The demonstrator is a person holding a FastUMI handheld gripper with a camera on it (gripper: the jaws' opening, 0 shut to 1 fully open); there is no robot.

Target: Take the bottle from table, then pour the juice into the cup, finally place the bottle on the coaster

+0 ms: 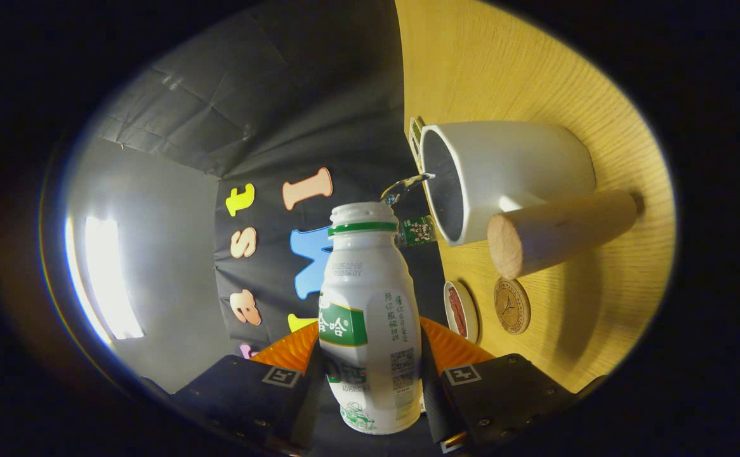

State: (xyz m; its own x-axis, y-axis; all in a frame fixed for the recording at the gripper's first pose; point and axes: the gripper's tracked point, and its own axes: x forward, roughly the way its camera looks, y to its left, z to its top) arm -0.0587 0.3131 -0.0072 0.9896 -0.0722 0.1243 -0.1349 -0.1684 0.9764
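A white bottle (370, 311) with a green label and a green neck ring sits between my fingers, and my gripper (370, 358) is shut on its body. The bottle is tipped over sideways, its open mouth aimed at the white cup (503, 171). A thin clear stream (405, 186) arcs from the mouth to the cup's rim. The cup stands on the wooden table (503, 63) just beyond the bottle, with a thick wooden handle (560, 231) sticking out toward me. A round cork coaster (511, 305) lies on the table beside the cup, under the handle's end.
A small white dish (461, 311) with something red in it lies next to the coaster, close to my right finger. A small green-labelled bottle (416, 230) stands behind the cup at the table's edge. The black booth wall is beyond.
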